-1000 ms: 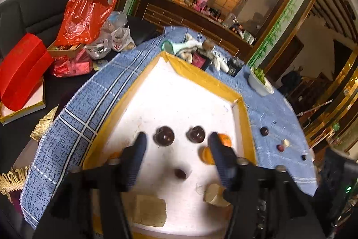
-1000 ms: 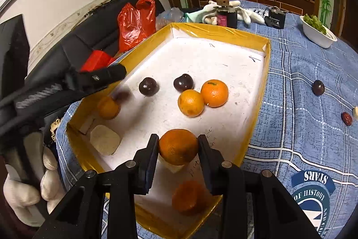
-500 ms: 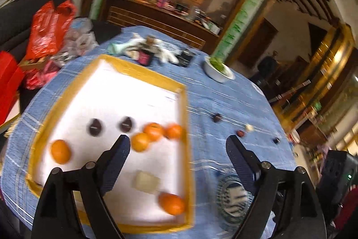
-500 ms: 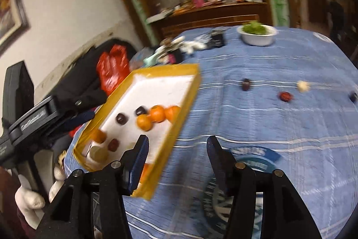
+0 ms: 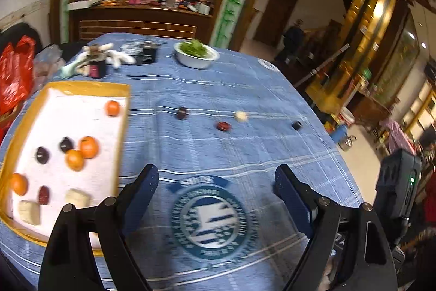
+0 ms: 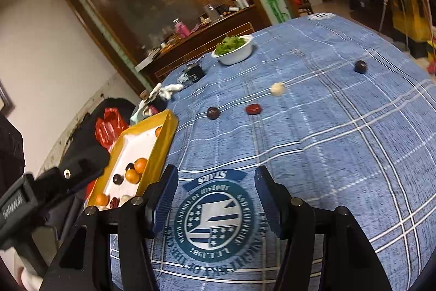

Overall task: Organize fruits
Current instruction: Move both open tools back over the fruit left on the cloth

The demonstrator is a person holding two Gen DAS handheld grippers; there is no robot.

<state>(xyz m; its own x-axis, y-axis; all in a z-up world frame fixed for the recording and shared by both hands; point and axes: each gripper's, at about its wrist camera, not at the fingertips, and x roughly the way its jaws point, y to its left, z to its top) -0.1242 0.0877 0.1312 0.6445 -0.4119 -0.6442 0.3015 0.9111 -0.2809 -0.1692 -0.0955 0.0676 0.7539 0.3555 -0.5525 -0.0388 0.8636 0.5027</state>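
A yellow-rimmed white tray [image 5: 124, 111] at the table's left holds several oranges [image 5: 88, 147], dark plums [image 5: 42, 154] and pale pieces; it also shows in the right wrist view [image 6: 163, 143]. On the blue cloth lie a dark plum [image 5: 181, 112], a red fruit [image 5: 223, 126], a pale round fruit [image 5: 241, 116] and a small dark fruit [image 5: 296, 124]. The right wrist view shows the same row: plum [image 6: 213, 112], red fruit [image 6: 253, 108], pale fruit [image 6: 277, 88], dark fruit [image 6: 360, 66]. My left gripper [image 5: 216, 182] and right gripper [image 6: 216, 182] are open and empty above the round logo.
A white bowl of greens [image 5: 196, 54] stands at the far side, beside gloves and small dark boxes [image 5: 149, 53]. A red bag [image 5: 13, 72] lies off the table's left. The left gripper's body [image 6: 41, 195] shows left of the tray. The table's right edge drops off.
The right gripper released its orange into the tray and opened. Both grippers swung right, away from the tray, and now hover over the logo facing the loose fruits.
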